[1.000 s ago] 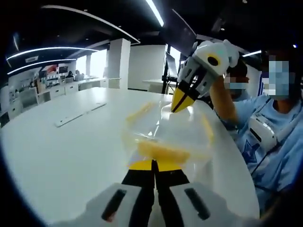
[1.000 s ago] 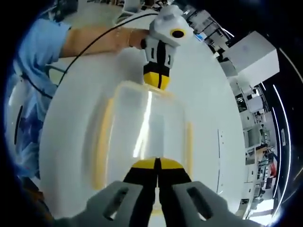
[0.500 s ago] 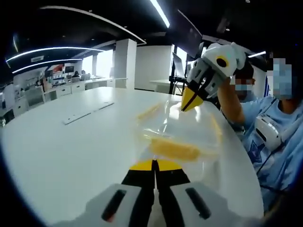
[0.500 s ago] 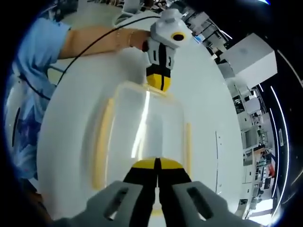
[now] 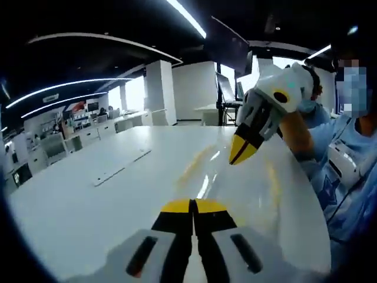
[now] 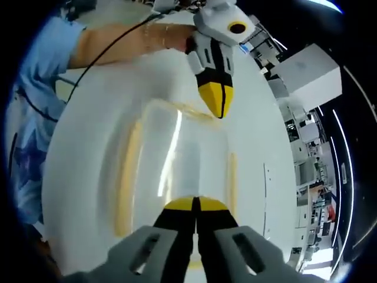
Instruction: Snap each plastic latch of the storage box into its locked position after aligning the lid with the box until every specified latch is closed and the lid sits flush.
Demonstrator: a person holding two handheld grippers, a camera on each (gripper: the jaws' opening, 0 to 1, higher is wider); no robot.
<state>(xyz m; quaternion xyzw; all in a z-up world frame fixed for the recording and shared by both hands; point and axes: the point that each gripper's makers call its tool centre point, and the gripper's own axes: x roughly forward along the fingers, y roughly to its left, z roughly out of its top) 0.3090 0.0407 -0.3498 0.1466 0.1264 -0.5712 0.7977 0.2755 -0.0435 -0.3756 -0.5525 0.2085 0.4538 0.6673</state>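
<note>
storage box (image 6: 177,159) mid-table (image 6: 82,177), bare white surface around

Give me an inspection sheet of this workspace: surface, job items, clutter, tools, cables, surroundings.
Surface: white table, glossy, bare around the box.
Job's things: clear storage box with its lid on; yellow latches along both long sides, lying against the box. Whether they are snapped shut cannot be told.
Clutter: nothing seen beside the box; a long flat strip lies further off on the table.
Tools: left tool shut, tip over the box's far end; right tool shut, tip over the near end.
Cables: a black cable runs along the person's forearm.
Surroundings: open office with ceiling light strips, a white column and desks.
</note>
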